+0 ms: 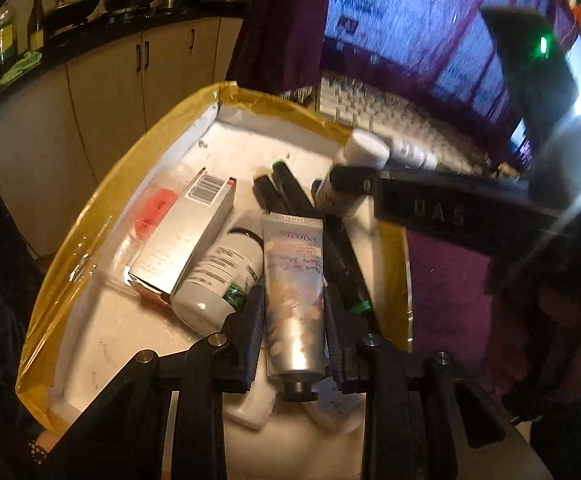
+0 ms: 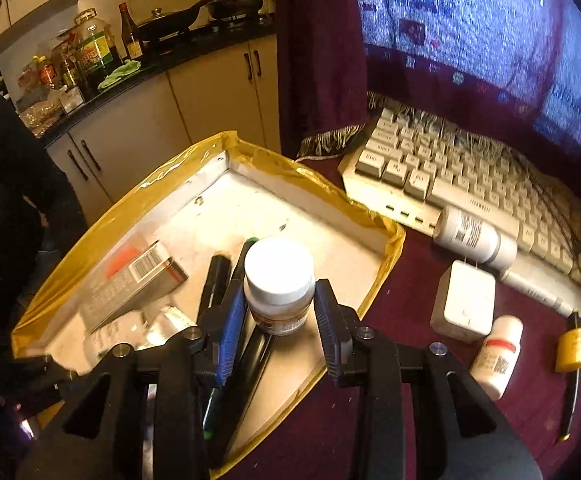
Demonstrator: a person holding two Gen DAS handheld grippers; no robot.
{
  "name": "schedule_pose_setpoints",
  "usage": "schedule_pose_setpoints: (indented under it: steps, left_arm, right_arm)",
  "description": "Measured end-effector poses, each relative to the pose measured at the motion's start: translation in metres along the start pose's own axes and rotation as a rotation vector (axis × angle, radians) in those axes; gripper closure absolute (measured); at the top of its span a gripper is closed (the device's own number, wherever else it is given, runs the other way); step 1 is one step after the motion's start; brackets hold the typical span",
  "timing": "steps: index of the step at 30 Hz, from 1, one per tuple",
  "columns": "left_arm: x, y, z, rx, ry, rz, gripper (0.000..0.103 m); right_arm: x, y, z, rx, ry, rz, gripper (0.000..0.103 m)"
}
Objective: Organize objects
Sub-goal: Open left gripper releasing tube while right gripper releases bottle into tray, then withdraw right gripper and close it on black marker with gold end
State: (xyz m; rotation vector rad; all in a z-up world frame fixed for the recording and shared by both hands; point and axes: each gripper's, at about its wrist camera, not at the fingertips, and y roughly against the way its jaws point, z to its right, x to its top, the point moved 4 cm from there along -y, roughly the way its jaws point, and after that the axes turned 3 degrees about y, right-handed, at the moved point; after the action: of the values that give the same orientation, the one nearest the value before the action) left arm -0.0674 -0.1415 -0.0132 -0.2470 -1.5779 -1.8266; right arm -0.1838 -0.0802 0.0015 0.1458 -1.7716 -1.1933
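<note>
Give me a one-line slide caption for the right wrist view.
Right claw holds a white-capped bottle over the yellow-rimmed tray, keyboard beside it.

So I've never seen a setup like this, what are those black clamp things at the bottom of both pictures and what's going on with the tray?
Those are hand-held grippers: a person carries one in each hand, and each has a fisheye camera looking along its two fingers. One picture comes from the left gripper, the other from the right gripper. Below them sits a yellow-rimmed tray on a dark red cloth, holding a boxed item, black markers and a white bottle. The left jaws flank a hand-cream tube; the right jaws flank a white-capped jar above the tray. A keyboard and more bottles lie outside the tray.
</note>
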Motion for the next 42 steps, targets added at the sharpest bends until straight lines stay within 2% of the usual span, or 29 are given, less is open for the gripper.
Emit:
schedule_pose_setpoints:
  steps: [10, 12, 13, 15, 16, 19, 21, 24, 27, 31, 36, 42]
  left_arm:
    - [-0.003, 0.000, 0.002, 0.001, 0.002, 0.010, 0.078]
    - [-0.005, 0.001, 0.002, -0.006, 0.012, 0.015, 0.075]
    - [-0.005, 0.001, 0.001, -0.013, 0.017, 0.016, 0.074]
    - [-0.006, 0.002, 0.001, -0.023, 0.026, 0.028, 0.072]
    - [-0.007, 0.003, 0.001, -0.023, 0.030, 0.034, 0.071]
    - [-0.009, 0.008, 0.008, -0.031, 0.011, 0.069, 0.056]
    - [-0.012, 0.014, 0.017, -0.054, -0.013, 0.091, 0.029]
    - [-0.016, 0.023, 0.029, -0.012, -0.080, 0.136, 0.028]
    - [-0.019, 0.029, 0.034, 0.021, -0.093, 0.163, 0.028]
    - [-0.020, 0.039, 0.043, -0.006, -0.100, 0.192, 0.028]
    - [-0.018, 0.048, 0.062, -0.058, -0.118, 0.216, 0.028]
    - [-0.020, 0.037, 0.096, -0.103, -0.171, 0.180, 0.028]
  right_arm:
    - [0.005, -0.013, 0.002, -0.007, -0.001, -0.009, 0.070]
    - [0.003, -0.015, 0.005, 0.002, -0.017, -0.020, 0.069]
    - [0.001, -0.017, 0.005, 0.007, -0.023, -0.030, 0.067]
    - [-0.001, -0.018, 0.006, 0.024, -0.031, -0.045, 0.056]
    - [-0.002, -0.016, 0.004, 0.037, -0.031, -0.042, 0.054]
    - [-0.006, -0.002, 0.000, 0.046, -0.029, -0.021, 0.049]
    - [-0.010, 0.012, 0.000, 0.054, -0.034, 0.011, 0.045]
    - [-0.020, 0.034, 0.007, 0.065, -0.057, 0.061, 0.042]
    - [-0.030, 0.052, 0.020, 0.072, -0.088, 0.091, 0.042]
    - [-0.049, 0.069, 0.046, 0.053, -0.128, 0.113, 0.042]
    - [-0.085, 0.075, 0.089, -0.007, -0.196, 0.066, 0.042]
    - [-0.123, 0.095, 0.136, -0.111, -0.242, 0.028, 0.042]
